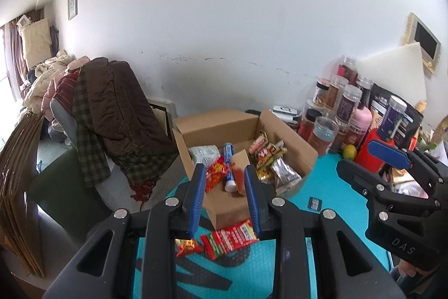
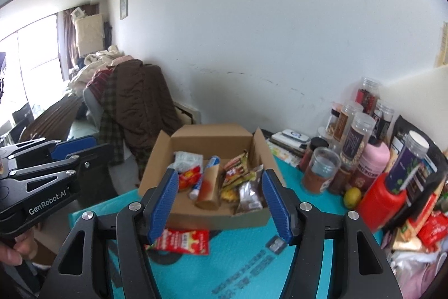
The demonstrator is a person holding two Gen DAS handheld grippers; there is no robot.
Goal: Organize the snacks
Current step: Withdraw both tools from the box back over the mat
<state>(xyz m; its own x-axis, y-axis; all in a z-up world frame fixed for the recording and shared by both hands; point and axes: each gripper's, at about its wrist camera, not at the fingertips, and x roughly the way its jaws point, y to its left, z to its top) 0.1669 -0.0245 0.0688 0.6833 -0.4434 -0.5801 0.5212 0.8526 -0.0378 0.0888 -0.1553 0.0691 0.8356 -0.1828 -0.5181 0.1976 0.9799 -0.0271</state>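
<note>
An open cardboard box stands on the teal mat and holds several snack packets and a blue-white tube. A red snack packet lies on the mat in front of the box, with a smaller red-gold packet beside it. My left gripper is open and empty, above the box's near edge. My right gripper is open and empty, just before the box. Each gripper shows in the other's view, the right one and the left one.
Several jars and bottles crowd the right back of the table, with a red container and a lemon. More packets lie at far right. A chair draped with clothes stands left. A small dark sachet lies on the mat.
</note>
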